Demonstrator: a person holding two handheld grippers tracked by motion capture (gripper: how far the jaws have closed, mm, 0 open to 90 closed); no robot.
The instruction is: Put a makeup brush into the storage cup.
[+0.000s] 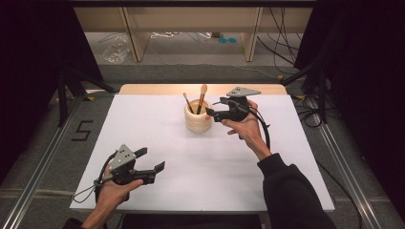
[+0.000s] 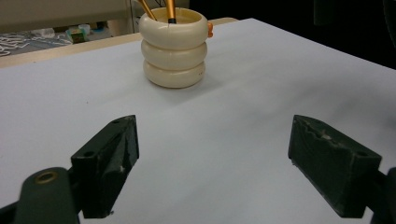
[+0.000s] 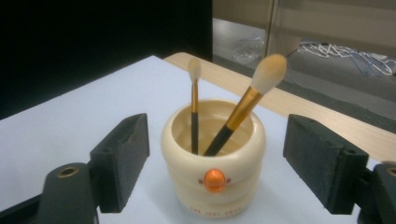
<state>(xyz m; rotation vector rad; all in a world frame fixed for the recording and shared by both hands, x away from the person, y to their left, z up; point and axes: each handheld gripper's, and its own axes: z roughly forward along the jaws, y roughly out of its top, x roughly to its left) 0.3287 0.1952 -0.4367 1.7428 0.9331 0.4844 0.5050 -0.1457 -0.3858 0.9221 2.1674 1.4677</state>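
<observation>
A white desk (image 1: 191, 181) carries a cream ringed cup (image 1: 197, 117) near its far middle, with two brushes (image 3: 245, 105) standing in it. The right gripper (image 1: 216, 113) sits just beside the cup, fingers wide, and the right gripper view shows an orange button (image 3: 215, 180) on the cup's front. The left gripper (image 1: 152, 162) is well apart near the front edge, fingers wide too.

Brush handles (image 2: 159, 9) cut off; holder lettering (image 3: 212, 211) blurred.

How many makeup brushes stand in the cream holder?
2, both inside the holder: the thin brush stands left, the thick brush leans right, seen from the right gripper view.
</observation>
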